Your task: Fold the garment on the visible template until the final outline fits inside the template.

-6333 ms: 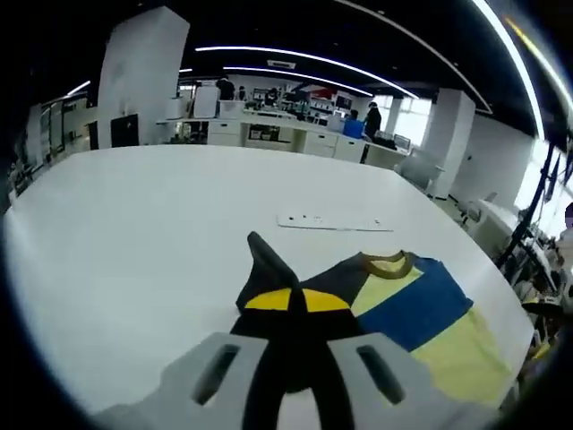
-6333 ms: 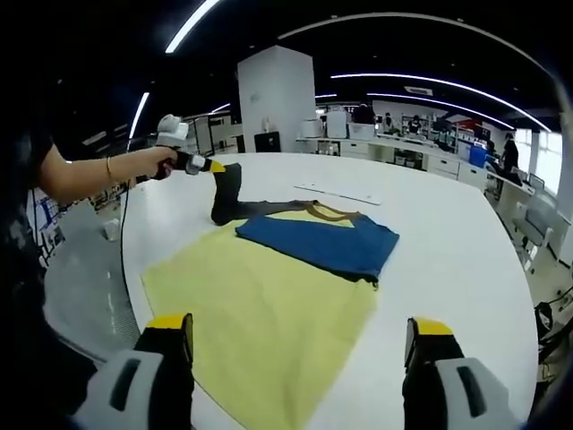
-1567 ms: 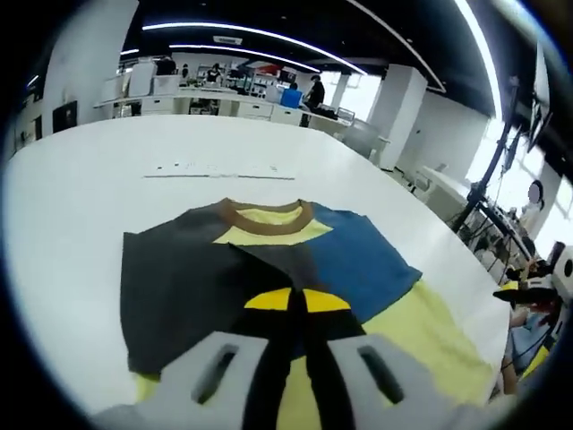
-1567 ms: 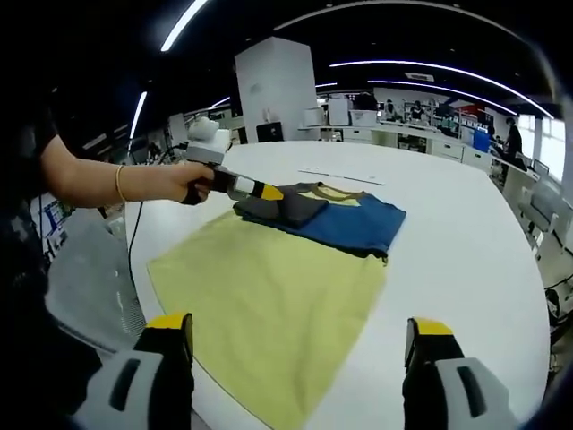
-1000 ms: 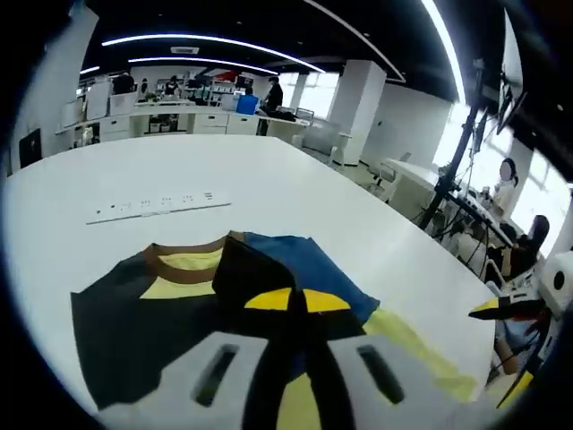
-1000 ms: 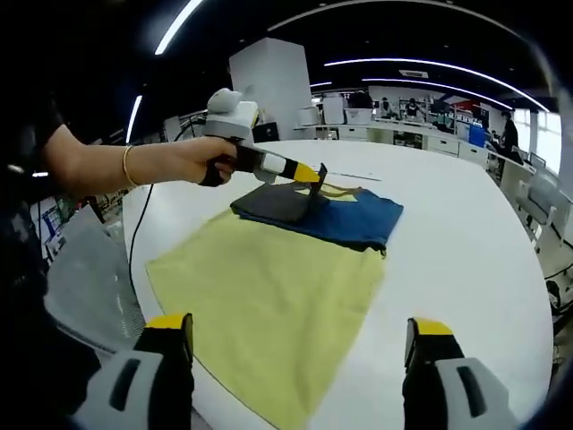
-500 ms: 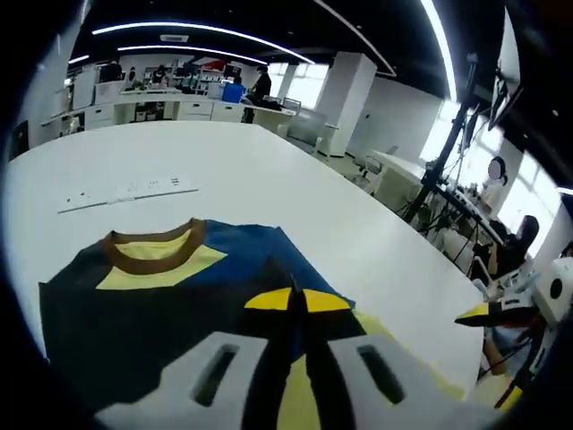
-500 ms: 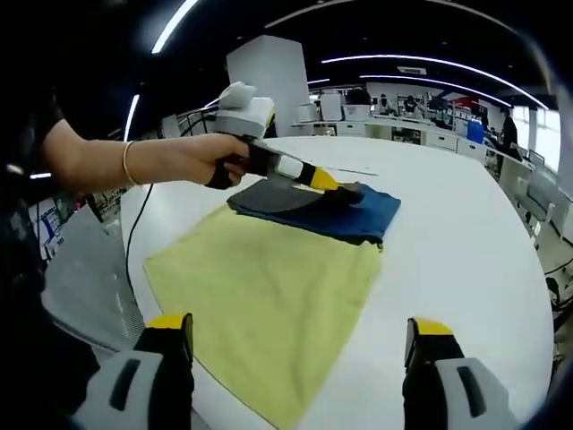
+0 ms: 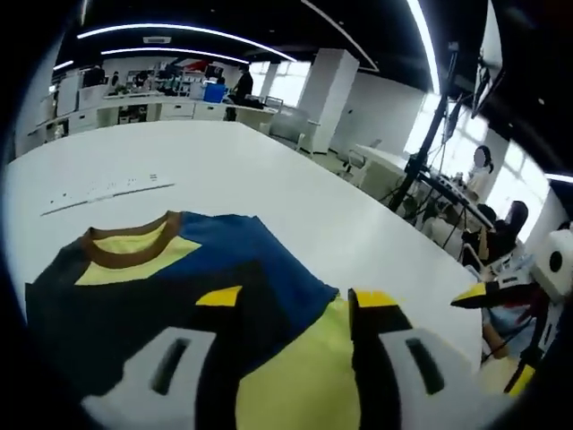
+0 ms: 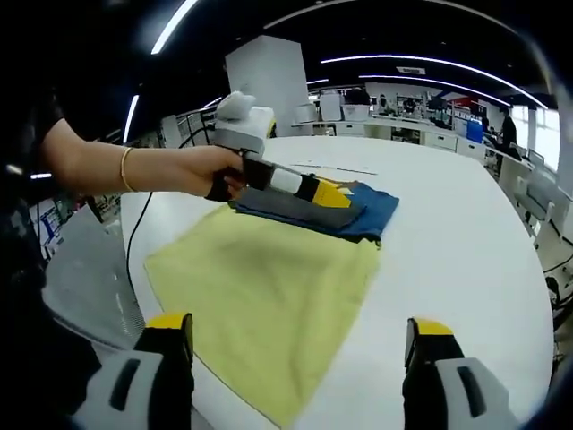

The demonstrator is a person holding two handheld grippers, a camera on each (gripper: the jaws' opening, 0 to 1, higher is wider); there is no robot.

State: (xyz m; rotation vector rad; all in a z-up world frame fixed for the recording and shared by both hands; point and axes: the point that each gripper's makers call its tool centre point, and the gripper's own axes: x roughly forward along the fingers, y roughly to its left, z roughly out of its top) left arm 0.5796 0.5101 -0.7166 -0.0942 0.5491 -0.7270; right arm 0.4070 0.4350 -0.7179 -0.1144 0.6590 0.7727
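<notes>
A T-shirt [image 9: 242, 255] with a brown collar [image 9: 125, 251], dark grey and blue chest and pale yellow body [image 10: 269, 287] lies flat on the white table [image 10: 466, 242]. Its dark grey sleeve [image 9: 98, 322] is folded inward over the chest. My left gripper [image 9: 295, 297] hovers open just above the blue and yellow part, nothing between its yellow tips. In the right gripper view a hand holds that left gripper [image 10: 333, 193] low over the shirt's chest. My right gripper [image 10: 300, 327] stands open near the hem end, off the cloth; its yellow fingertip [image 9: 474, 296] shows at the table's edge.
A white strip [image 9: 98, 190] lies on the table beyond the collar. The table's edge [image 9: 421, 269] runs close to the shirt's right side. Past it stand tripods, chairs and seated people [image 9: 510, 233]. Desks and a white pillar [image 10: 273, 85] fill the background.
My left gripper carried the dark sleeve across the chest, lowered it and has opened, leaving the sleeve lying folded on the shirt. The right gripper has stayed still and open.
</notes>
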